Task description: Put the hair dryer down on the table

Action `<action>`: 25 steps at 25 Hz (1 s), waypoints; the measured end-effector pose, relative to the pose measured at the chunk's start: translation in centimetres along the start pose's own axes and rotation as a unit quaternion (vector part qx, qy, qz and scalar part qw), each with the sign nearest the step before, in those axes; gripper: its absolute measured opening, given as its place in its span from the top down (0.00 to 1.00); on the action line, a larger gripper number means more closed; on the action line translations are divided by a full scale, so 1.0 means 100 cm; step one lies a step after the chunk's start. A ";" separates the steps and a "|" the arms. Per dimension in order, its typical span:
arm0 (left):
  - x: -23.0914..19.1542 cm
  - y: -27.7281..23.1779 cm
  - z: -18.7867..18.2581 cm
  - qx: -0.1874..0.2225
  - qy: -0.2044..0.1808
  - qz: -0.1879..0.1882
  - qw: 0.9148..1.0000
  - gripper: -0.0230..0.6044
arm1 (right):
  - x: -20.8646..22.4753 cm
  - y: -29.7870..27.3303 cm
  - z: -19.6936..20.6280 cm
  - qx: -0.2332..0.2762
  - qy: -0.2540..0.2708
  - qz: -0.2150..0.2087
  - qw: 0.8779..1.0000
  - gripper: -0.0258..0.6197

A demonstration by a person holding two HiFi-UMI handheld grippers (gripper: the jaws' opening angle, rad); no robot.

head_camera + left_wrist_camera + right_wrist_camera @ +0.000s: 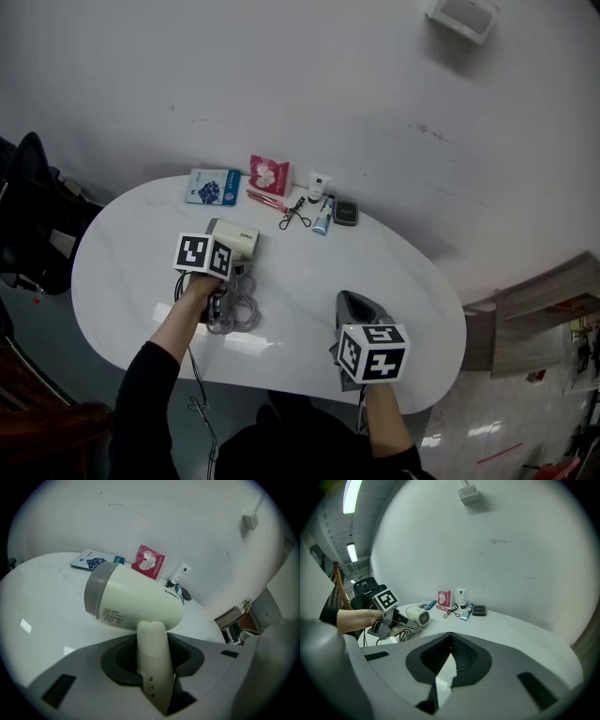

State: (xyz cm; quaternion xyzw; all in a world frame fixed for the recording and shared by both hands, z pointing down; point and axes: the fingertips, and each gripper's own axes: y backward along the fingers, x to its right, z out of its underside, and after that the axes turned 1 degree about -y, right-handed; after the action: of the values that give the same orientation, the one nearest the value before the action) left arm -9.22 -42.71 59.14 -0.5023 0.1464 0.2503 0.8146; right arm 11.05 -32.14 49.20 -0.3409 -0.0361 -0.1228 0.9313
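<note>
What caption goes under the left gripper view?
Left gripper holds the hair dryer by its handle over the white table.

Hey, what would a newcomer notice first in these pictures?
The cream hair dryer, clamped by its handle in the left tool, at the left of the white oval table. Behind it, a row of small toiletries lines the far edge; the right tool hangs closed and empty near the front edge.

One table (122, 244) is carrying one hair dryer (234, 239). Lying far are two packets, blue packet (212, 186) and pink packet (270, 174); two tubes, white tube (317, 187) and blue tube (322, 218); one eyelash curler (295, 214); one pink stick (265, 199); and one black compact (346, 213). Two grippers are showing near, left gripper (225, 272) and right gripper (352, 298).
</note>
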 end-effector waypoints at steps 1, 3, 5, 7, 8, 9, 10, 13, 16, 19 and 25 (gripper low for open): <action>0.000 -0.002 0.002 -0.008 -0.010 -0.006 1.000 0.74 | 0.000 0.000 0.000 0.000 0.000 0.001 1.000 0.96; -0.001 -0.006 0.006 -0.024 -0.030 -0.015 0.999 0.73 | 0.001 0.000 -0.001 0.000 -0.001 0.002 1.000 0.96; 0.000 -0.009 0.007 -0.031 -0.044 -0.020 0.998 0.73 | 0.002 0.000 -0.001 0.000 -0.002 0.003 1.000 0.96; 0.001 -0.011 0.006 -0.034 -0.050 -0.020 0.998 0.73 | 0.003 0.000 0.000 0.000 -0.003 0.004 1.000 0.96; 0.001 -0.011 0.005 -0.034 -0.050 -0.019 0.998 0.73 | 0.003 -0.001 0.000 -0.001 -0.004 0.004 1.000 0.96; 0.002 -0.012 0.005 -0.035 -0.048 -0.018 0.998 0.73 | 0.003 -0.002 0.000 -0.001 -0.004 0.004 1.000 0.96; 0.001 -0.012 0.005 -0.036 -0.046 -0.017 0.998 0.73 | 0.002 -0.002 0.000 -0.002 -0.003 0.003 1.000 0.96; -0.002 -0.014 0.007 -0.043 -0.046 -0.025 0.998 0.73 | -0.001 -0.005 0.002 -0.006 -0.001 0.000 1.000 0.96; -0.003 -0.015 0.009 -0.051 -0.055 -0.034 0.997 0.74 | -0.003 -0.007 0.002 -0.007 0.001 -0.002 1.000 0.96; -0.003 -0.015 0.009 -0.054 -0.061 -0.040 0.996 0.74 | -0.004 -0.008 0.002 -0.008 0.002 -0.002 1.000 0.96; -0.002 -0.017 0.010 -0.061 -0.087 -0.057 0.993 0.74 | -0.005 -0.008 0.000 -0.007 0.005 -0.004 1.000 0.96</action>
State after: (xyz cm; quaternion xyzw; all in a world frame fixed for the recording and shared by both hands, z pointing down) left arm -8.48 -42.52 60.95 -0.5349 0.0307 0.2543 0.8052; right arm 10.35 -32.66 49.61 -0.3463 -0.0319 -0.1284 0.9287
